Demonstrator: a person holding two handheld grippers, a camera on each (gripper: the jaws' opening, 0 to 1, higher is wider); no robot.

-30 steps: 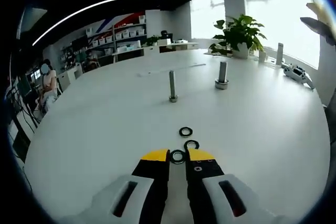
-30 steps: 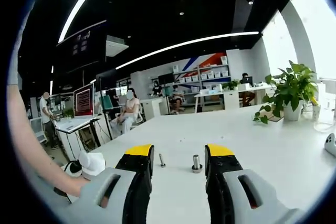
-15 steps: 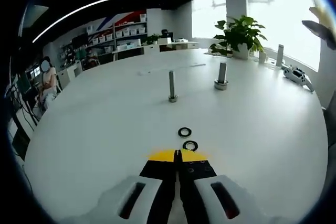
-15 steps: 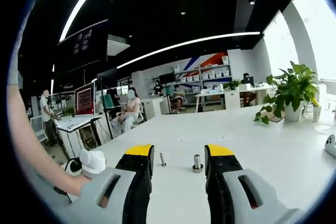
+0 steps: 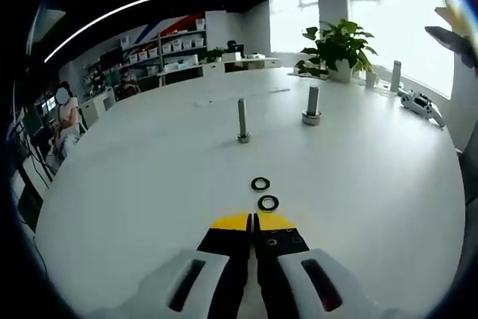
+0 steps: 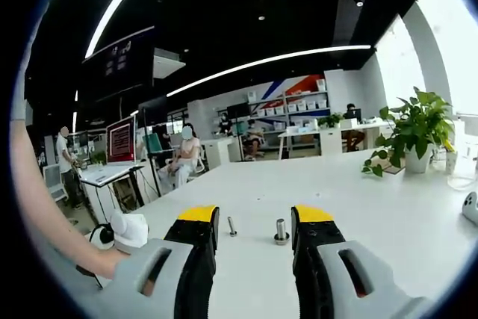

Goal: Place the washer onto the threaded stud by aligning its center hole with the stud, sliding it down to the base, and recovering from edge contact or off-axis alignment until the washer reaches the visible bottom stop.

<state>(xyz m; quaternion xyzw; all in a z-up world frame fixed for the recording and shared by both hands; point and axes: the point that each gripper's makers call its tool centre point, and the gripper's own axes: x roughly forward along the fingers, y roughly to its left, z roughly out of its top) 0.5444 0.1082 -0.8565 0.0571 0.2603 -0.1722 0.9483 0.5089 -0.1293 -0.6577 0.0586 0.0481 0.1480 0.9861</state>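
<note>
the left tool [image 5: 252, 221], jaws pressed together with any grip hidden, shows two washers [image 5: 264, 194] lying just ahead on the white surface [image 5: 149, 177] short of the thin stud [image 5: 243, 120], while the right tool [image 6: 255, 214] hangs apart, framing both studs [image 6: 280, 231].

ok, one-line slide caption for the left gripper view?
Left claw shut above the white table, two black washers just ahead, two upright threaded studs farther back.

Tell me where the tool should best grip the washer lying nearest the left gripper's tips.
The nearer washer lies flat on the table, so probably pinch across its thin ring from above, one jaw outside the rim and one through the hole. Coming from this side avoids the second washer just beyond.
</note>
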